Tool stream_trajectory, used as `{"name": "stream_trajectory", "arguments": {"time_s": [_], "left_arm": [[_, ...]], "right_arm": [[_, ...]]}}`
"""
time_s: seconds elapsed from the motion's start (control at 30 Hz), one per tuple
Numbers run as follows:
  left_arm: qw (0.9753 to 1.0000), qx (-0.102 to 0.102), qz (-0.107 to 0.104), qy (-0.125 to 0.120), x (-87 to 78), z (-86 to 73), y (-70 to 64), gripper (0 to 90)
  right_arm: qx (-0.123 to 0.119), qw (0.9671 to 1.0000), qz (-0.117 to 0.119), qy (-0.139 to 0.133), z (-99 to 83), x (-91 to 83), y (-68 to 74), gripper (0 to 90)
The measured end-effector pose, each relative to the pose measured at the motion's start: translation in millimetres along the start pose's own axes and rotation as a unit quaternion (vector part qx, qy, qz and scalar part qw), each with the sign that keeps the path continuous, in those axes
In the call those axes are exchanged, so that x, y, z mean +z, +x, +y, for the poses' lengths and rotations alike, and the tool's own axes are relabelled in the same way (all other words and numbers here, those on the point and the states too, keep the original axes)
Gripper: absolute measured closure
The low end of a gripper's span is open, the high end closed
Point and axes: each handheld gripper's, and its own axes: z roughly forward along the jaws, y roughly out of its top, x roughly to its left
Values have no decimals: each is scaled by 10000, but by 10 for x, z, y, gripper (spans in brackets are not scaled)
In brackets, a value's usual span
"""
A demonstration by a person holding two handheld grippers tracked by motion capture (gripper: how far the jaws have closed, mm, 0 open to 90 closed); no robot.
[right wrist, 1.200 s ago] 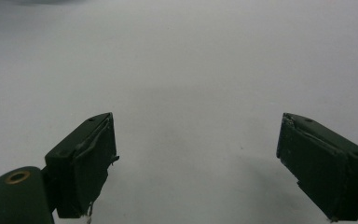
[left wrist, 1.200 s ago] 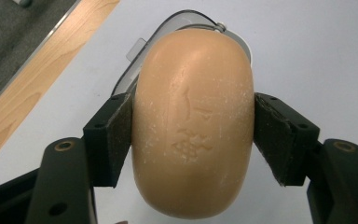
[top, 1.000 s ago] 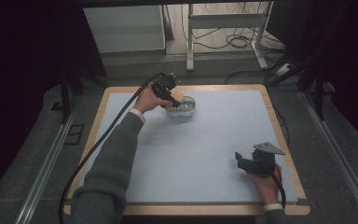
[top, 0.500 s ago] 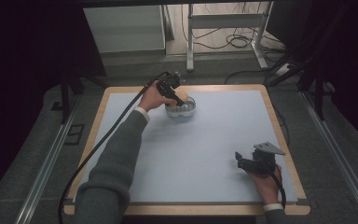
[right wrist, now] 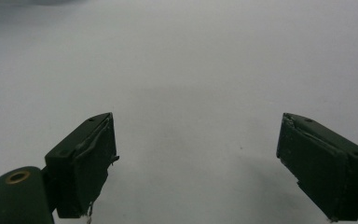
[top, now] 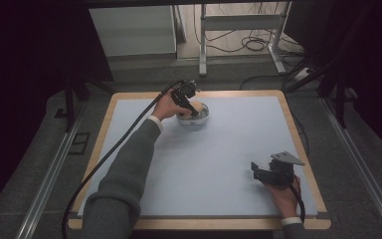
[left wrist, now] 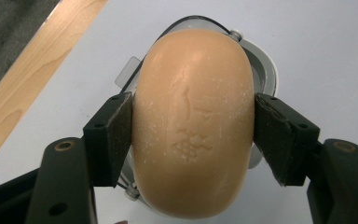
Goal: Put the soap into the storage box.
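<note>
The table [top: 129, 102], a wooden board covered by a pale blue-white mat [top: 219, 159], takes up the middle of the high view. A grey-sleeved forearm [top: 129, 169] runs from the bottom left of that frame up toward the upper middle, where the left gripper [top: 191, 110] hangs over a small clear dish [top: 203, 117] near the far edge of the mat. At the lower right of the frame a hand holds the right gripper [top: 255, 169] low over the mat, well apart from the dish, with a grey three-cornered plate [top: 287, 158] on top.

In the left gripper view the tan bar of soap [left wrist: 193, 126] stands in the centre of the frame, its long axis running up the picture, with a faint stamped mark on its face. The left gripper [left wrist: 193, 135] is clamped on it, one black pad pressed to each long side. The rim of the clear dish [left wrist: 265, 70] curves out from behind the soap at the upper right; whether the soap touches the dish I cannot tell.

In the right gripper view the right gripper [right wrist: 196, 158] stands wide, its pads at the lower left and lower right of the frame with bare mat [right wrist: 191, 70] between them
</note>
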Motion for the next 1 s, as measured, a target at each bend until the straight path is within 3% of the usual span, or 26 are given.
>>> {"name": "stream_trajectory", "arguments": {"time_s": [0.4,0.5,0.53,0.6,1.0], "left_arm": [[9999,-20,-117,112,105,0,-25,324],[9999,-59,-104,39,101,1,-30,323],[9997,-124,-165,-99,55,14,-36,314],[9997,-111,-153,-151,18,25,-56,303],[9996,-41,-59,-270,-273,6,-180,243]], "right_arm": [[14,10000,2,-1,0,0,-1,120],[17,10000,3,1,0,-1,-1,120],[11,10000,2,-1,0,0,-1,120],[0,10000,8,5,1,-1,-3,120],[-11,10000,-6,5,0,0,4,120]]}}
